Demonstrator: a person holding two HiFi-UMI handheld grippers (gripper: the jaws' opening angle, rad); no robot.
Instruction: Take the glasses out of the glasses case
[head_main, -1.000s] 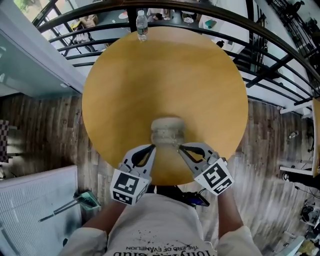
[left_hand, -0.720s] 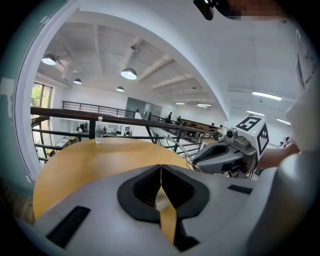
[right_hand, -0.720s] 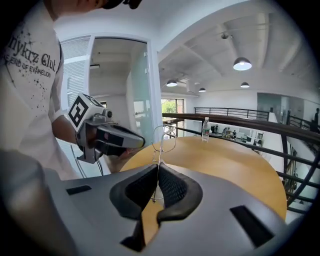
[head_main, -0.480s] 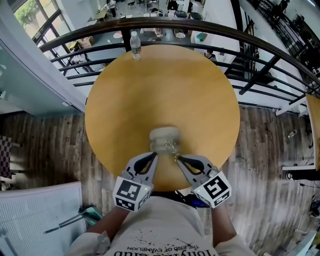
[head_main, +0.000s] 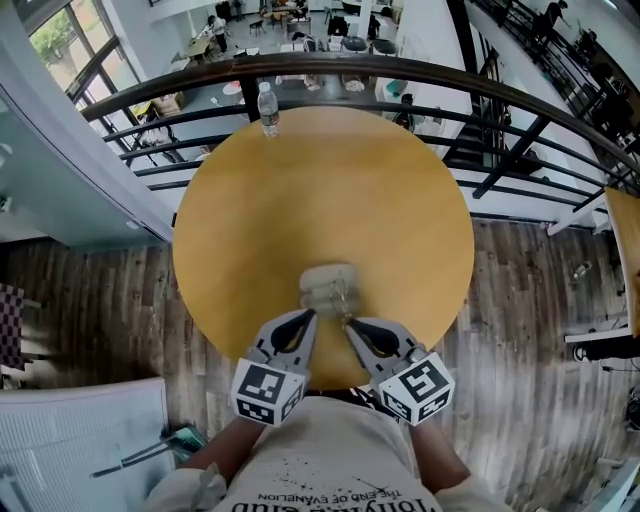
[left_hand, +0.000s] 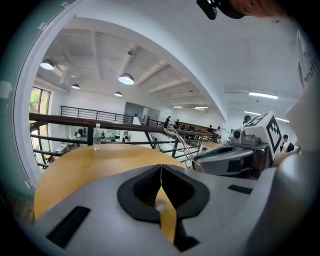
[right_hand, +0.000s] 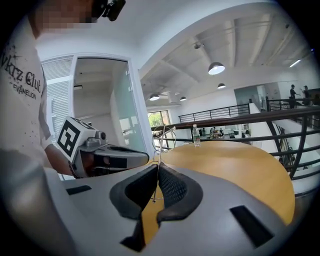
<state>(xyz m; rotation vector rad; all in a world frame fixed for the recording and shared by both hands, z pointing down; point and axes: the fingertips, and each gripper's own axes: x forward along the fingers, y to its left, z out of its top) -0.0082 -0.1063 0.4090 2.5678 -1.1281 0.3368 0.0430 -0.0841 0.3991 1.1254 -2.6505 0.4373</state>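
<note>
A pale glasses case (head_main: 322, 279) lies near the front edge of the round wooden table (head_main: 320, 180). My right gripper (head_main: 350, 322) sits just in front of the case, shut on the thin wire glasses (head_main: 344, 297), which stand up from its jaws. In the right gripper view the wire frame (right_hand: 163, 134) rises from the right gripper (right_hand: 158, 167), with one lens ring showing. My left gripper (head_main: 308, 316) is close beside it on the left, and in its own view the left gripper (left_hand: 161, 167) is shut with nothing seen between its pads. That view also catches the glasses (left_hand: 178, 141).
A water bottle (head_main: 267, 108) stands at the table's far edge. A dark metal railing (head_main: 400, 70) curves behind the table, with a lower floor beyond it. Wooden flooring surrounds the table, and a white panel (head_main: 80, 430) lies at the lower left.
The head camera has tilted, so the table sits lower in view. Both grippers have drawn closer together at the case, and the wire glasses now show in the right gripper.
</note>
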